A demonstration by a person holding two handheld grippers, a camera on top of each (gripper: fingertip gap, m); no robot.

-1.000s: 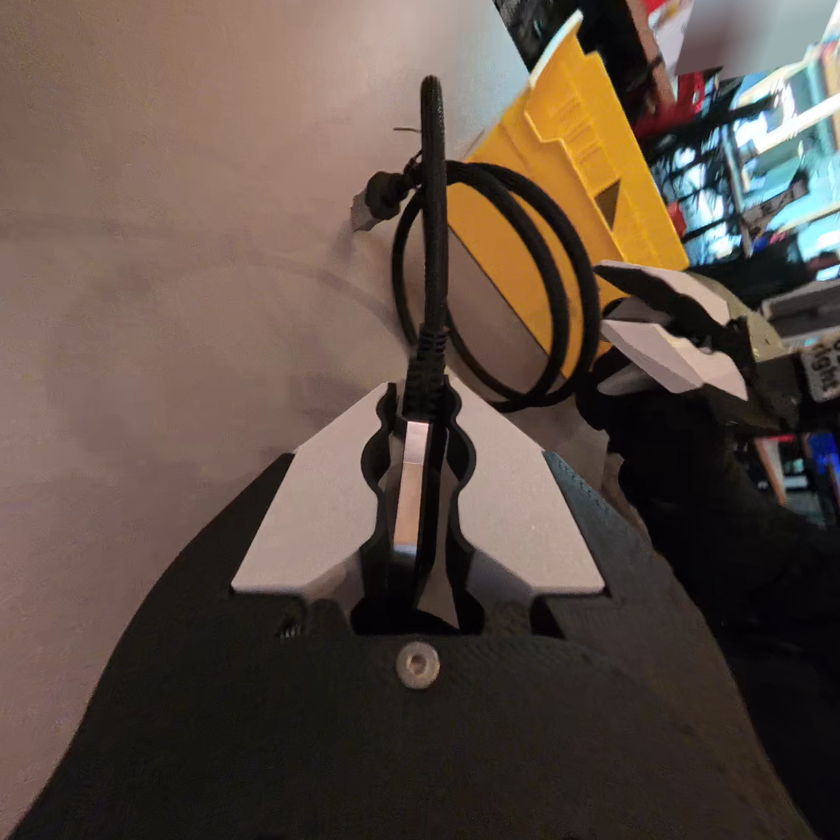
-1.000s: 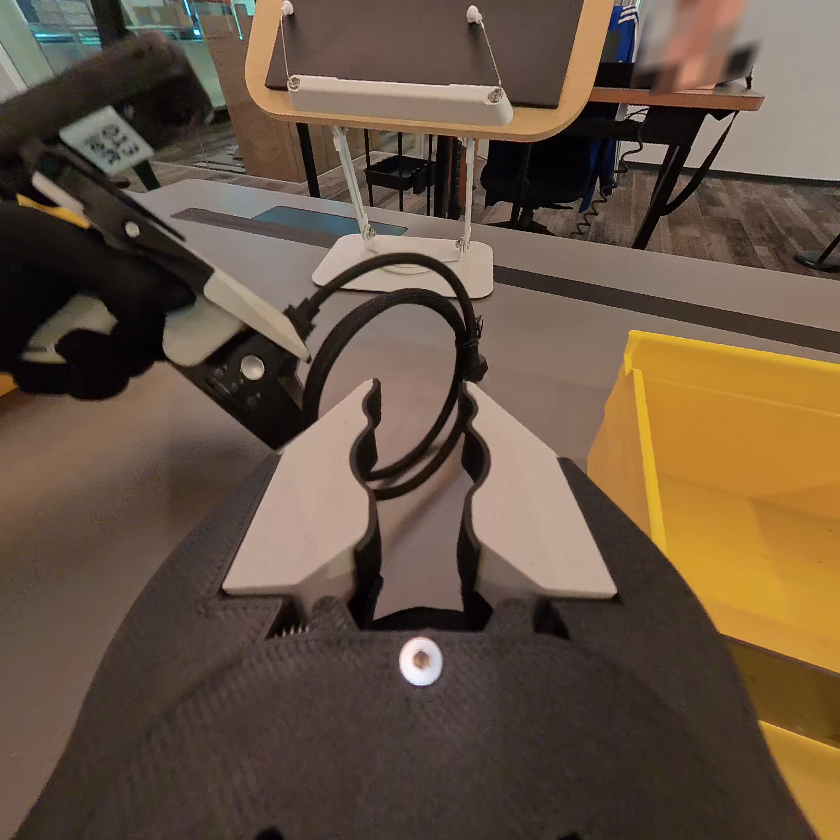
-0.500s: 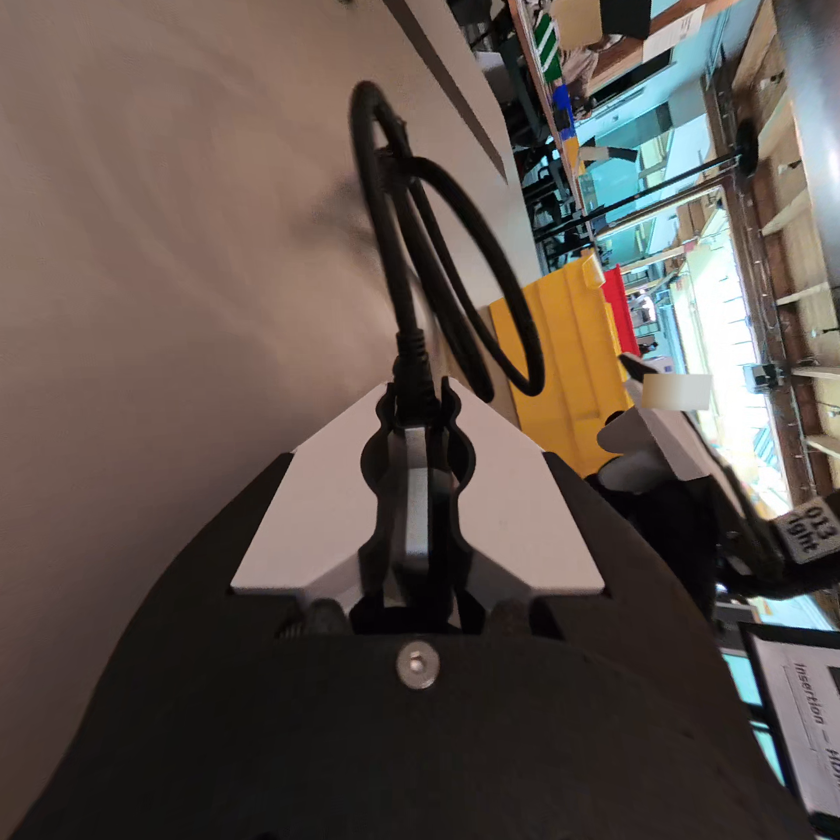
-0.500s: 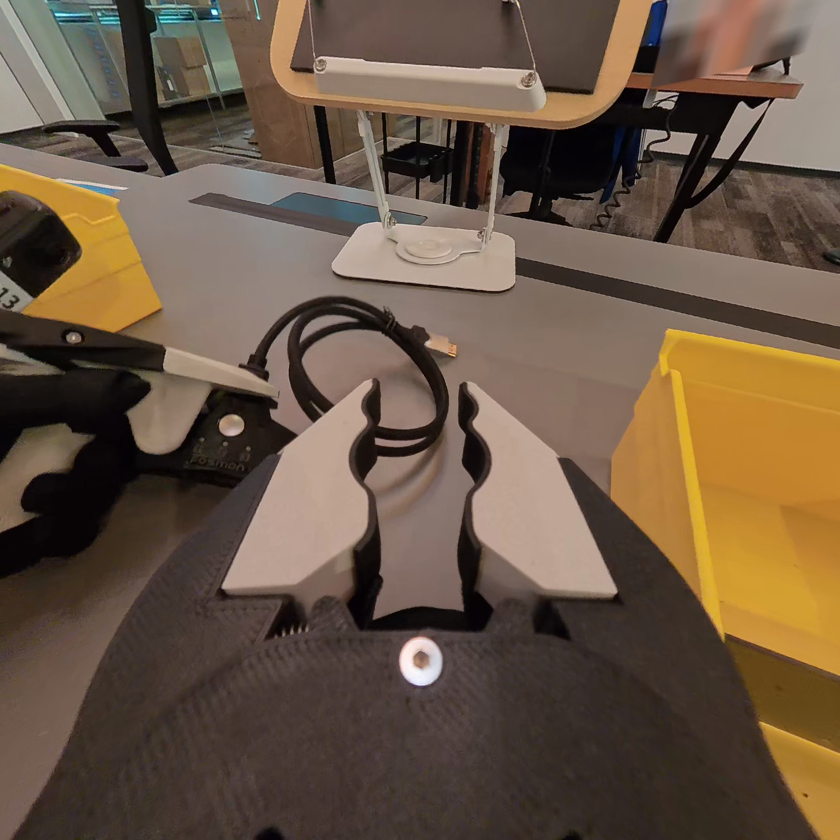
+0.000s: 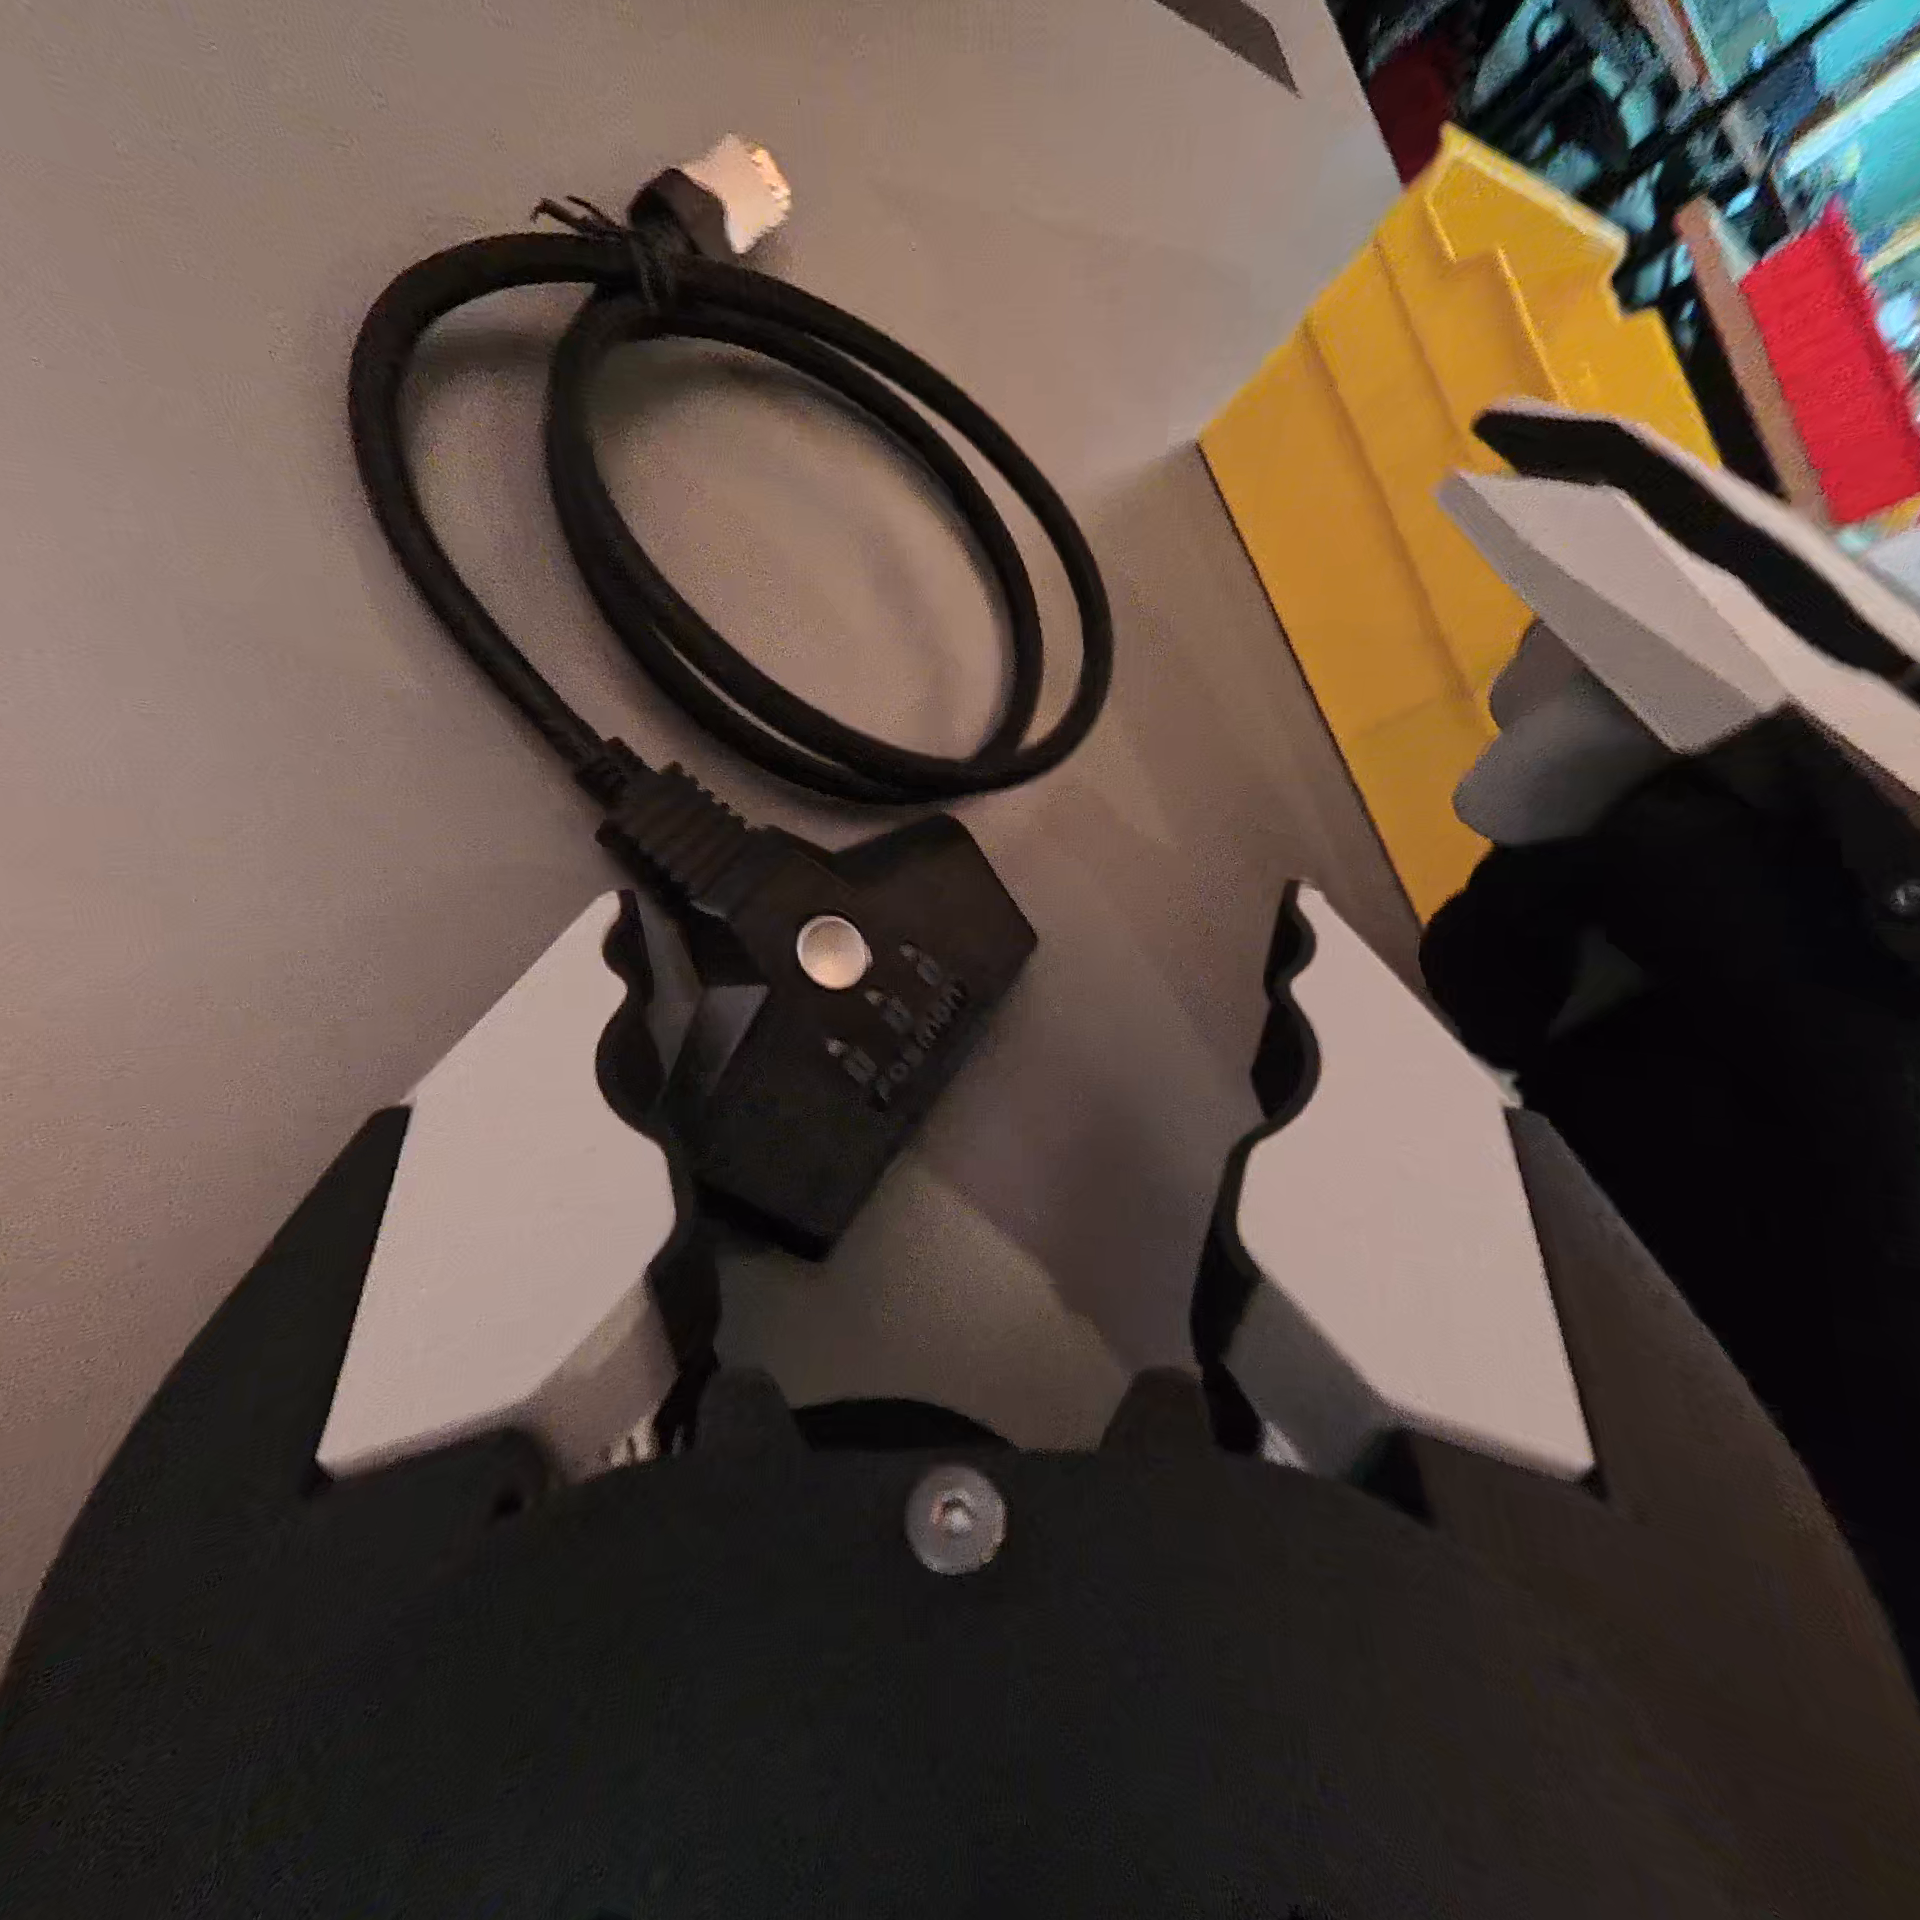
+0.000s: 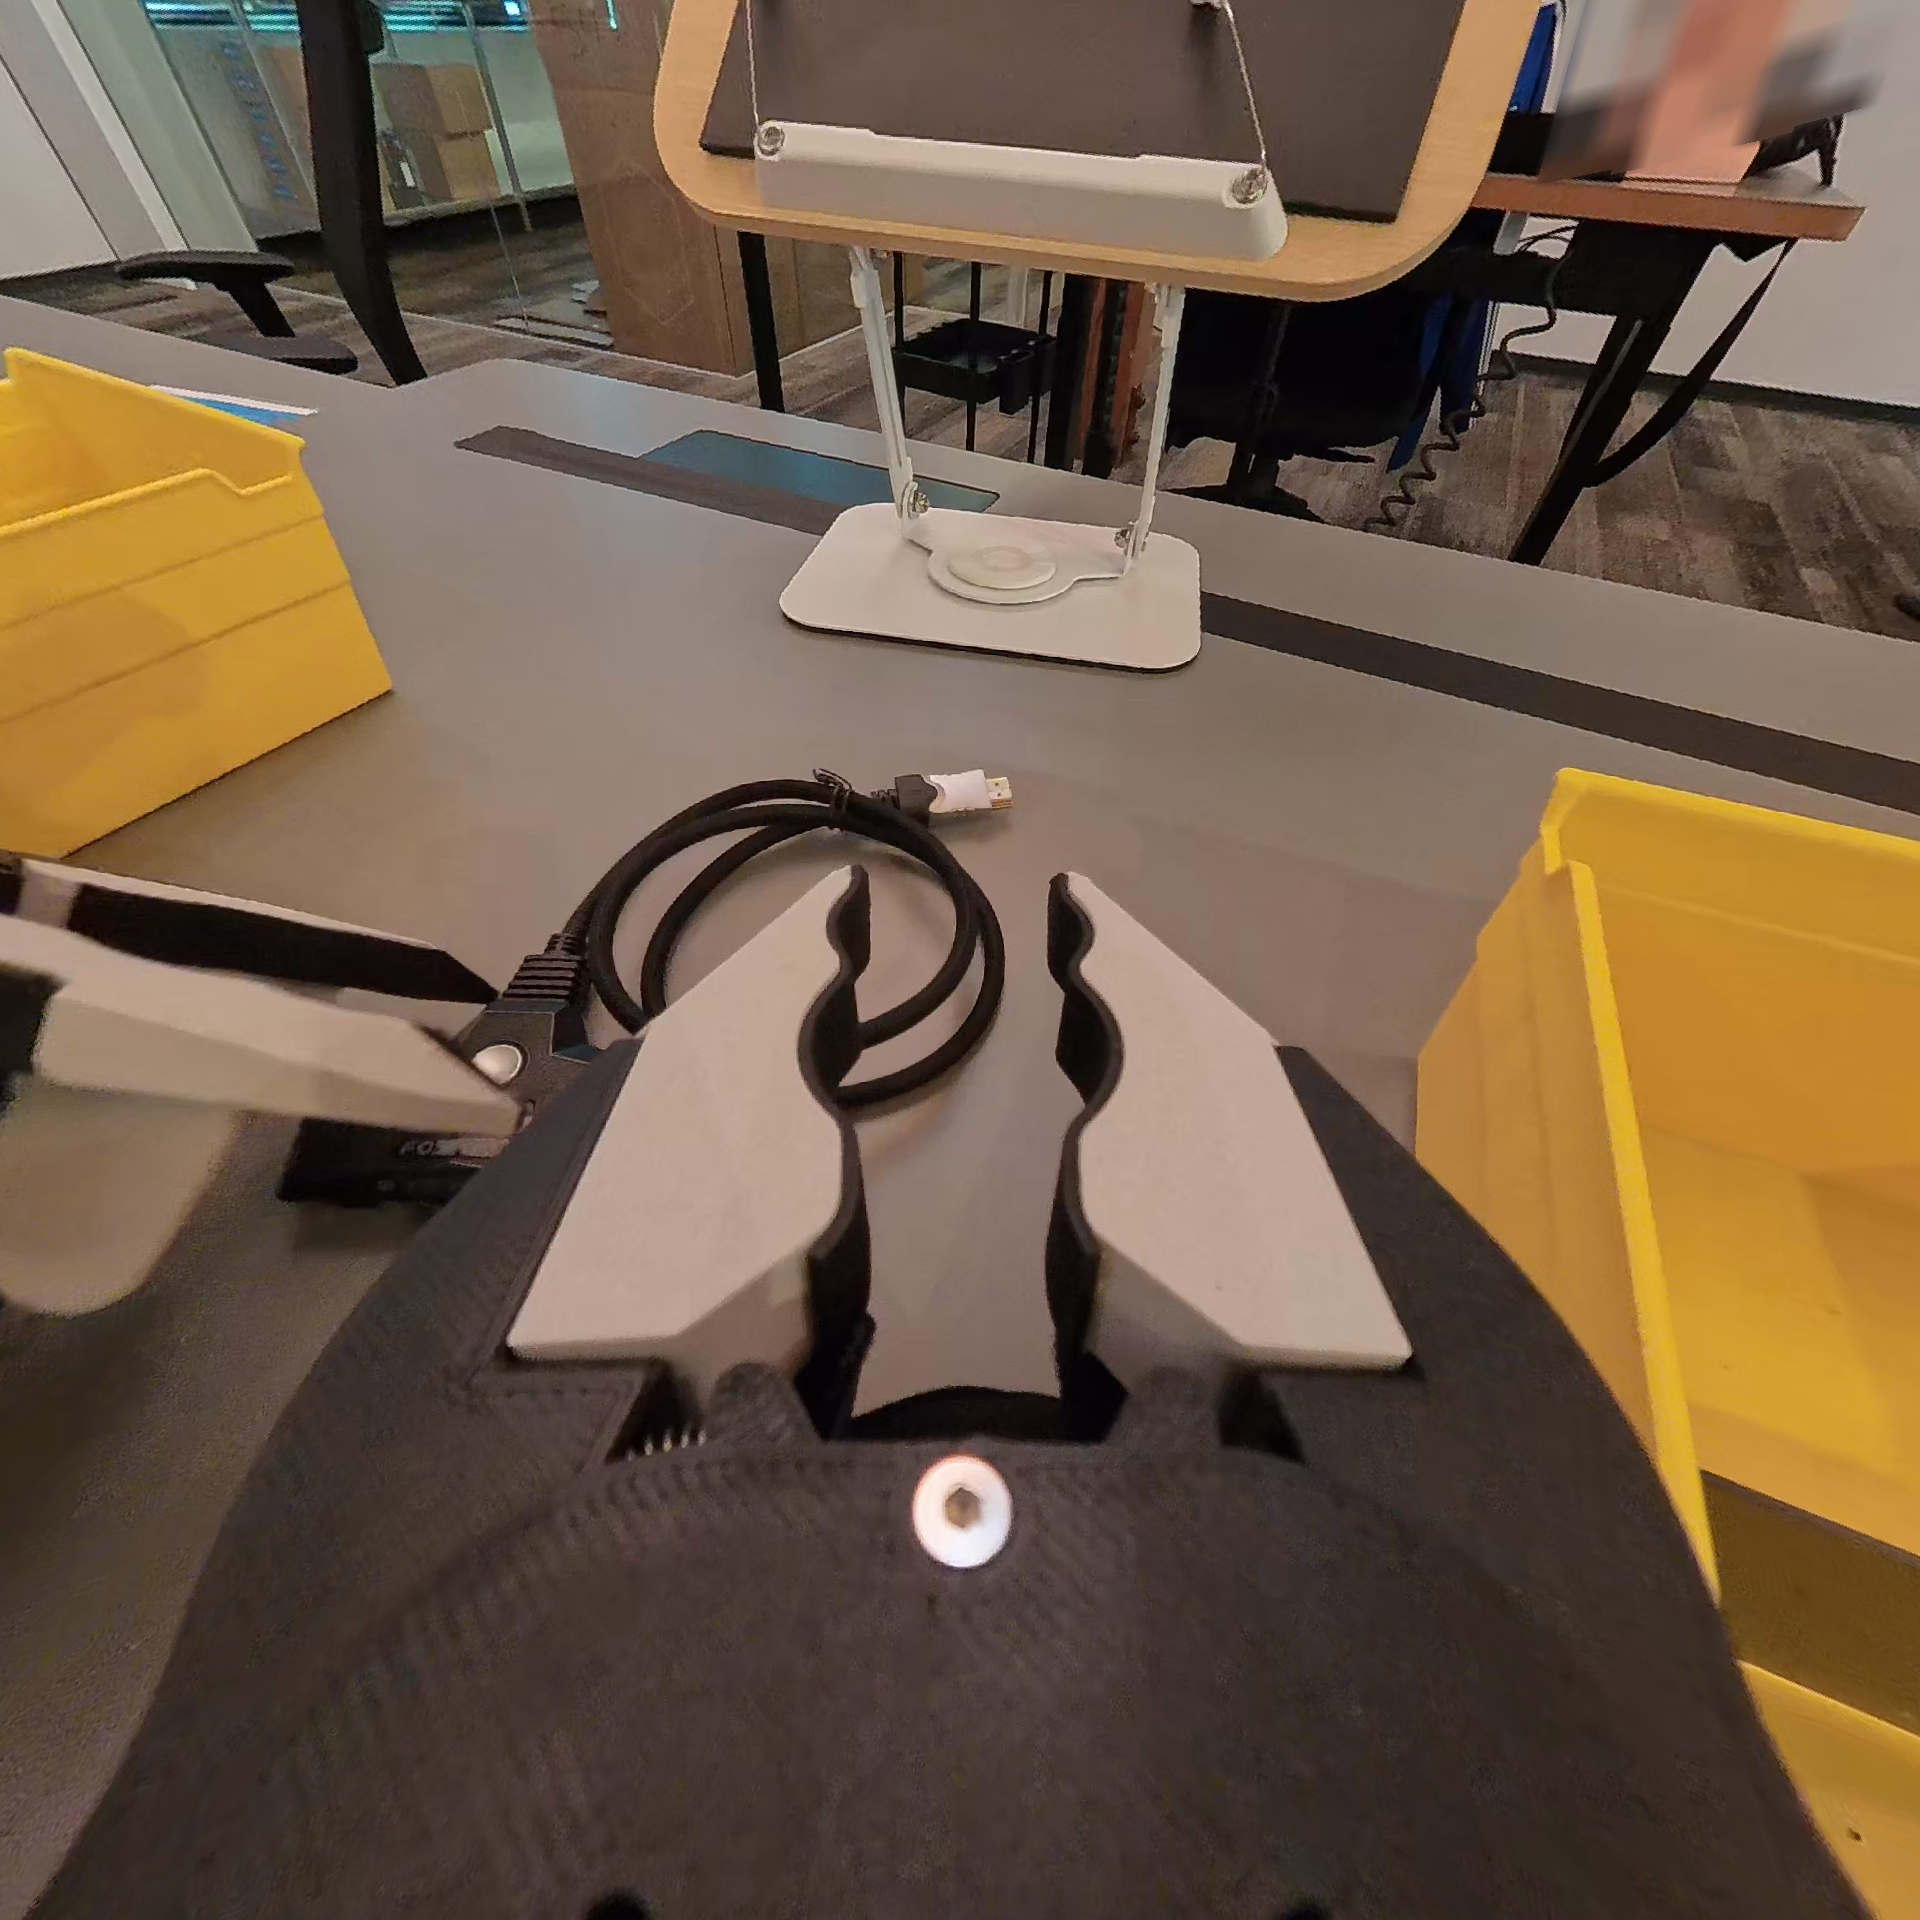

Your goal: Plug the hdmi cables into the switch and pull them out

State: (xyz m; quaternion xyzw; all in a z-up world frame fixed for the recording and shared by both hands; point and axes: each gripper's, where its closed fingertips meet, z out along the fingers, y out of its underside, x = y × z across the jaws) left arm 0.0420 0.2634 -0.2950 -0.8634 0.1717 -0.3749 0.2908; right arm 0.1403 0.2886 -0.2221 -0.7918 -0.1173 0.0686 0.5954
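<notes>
Switch (image 5: 831, 1049), a small flat black box with a round silver button, lies on the grey desk (image 5: 208, 727) between the spread, empty left tongs (image 5: 951, 914), its black braided HDMI cable (image 5: 748, 540) coiled beyond and ending in a silver plug (image 6: 961, 795), while the right tongs (image 6: 954, 883) hover parted, holding nothing.

Lighting is warm, even indoor light; the grey table (image 6: 623, 665) ahead of the fingers shows only soft, faint shadows. In the left wrist view the switch (image 5: 831, 1029) between the fingers casts a weak shadow, and its round metal button catches a small highlight. The right gripper (image 5: 1621, 623), off to the side there, is blurred. Backgrounds beyond the fingertips are bright and washed. Wide-angle bending is strong at all edges.
</notes>
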